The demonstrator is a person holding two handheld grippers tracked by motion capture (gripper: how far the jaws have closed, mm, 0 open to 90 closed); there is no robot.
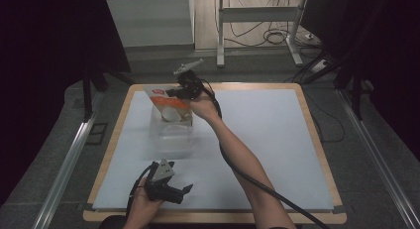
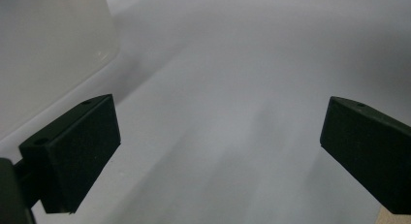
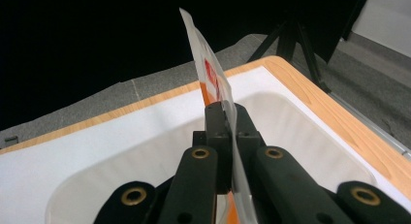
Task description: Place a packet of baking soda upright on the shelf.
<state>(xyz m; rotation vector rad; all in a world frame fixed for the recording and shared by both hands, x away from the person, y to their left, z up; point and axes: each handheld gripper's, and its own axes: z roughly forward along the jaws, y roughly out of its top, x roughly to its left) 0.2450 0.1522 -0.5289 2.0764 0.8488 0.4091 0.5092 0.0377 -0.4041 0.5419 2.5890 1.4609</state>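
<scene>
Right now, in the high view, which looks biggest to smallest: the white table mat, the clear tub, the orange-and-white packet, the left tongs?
1. White table mat, by far.
2. Clear tub.
3. Orange-and-white packet and left tongs: about alike; the tongs sit nearer the camera, so I won't rank them.

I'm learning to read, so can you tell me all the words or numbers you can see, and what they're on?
Red label at the top of the orange-and-white packet: there is printing on it, but it is too small and blurred to read in the high view.
The same red label in the right gripper view: seen almost edge-on, unreadable.
Clear plastic tub, table, grippers: no words or numbers.
</scene>
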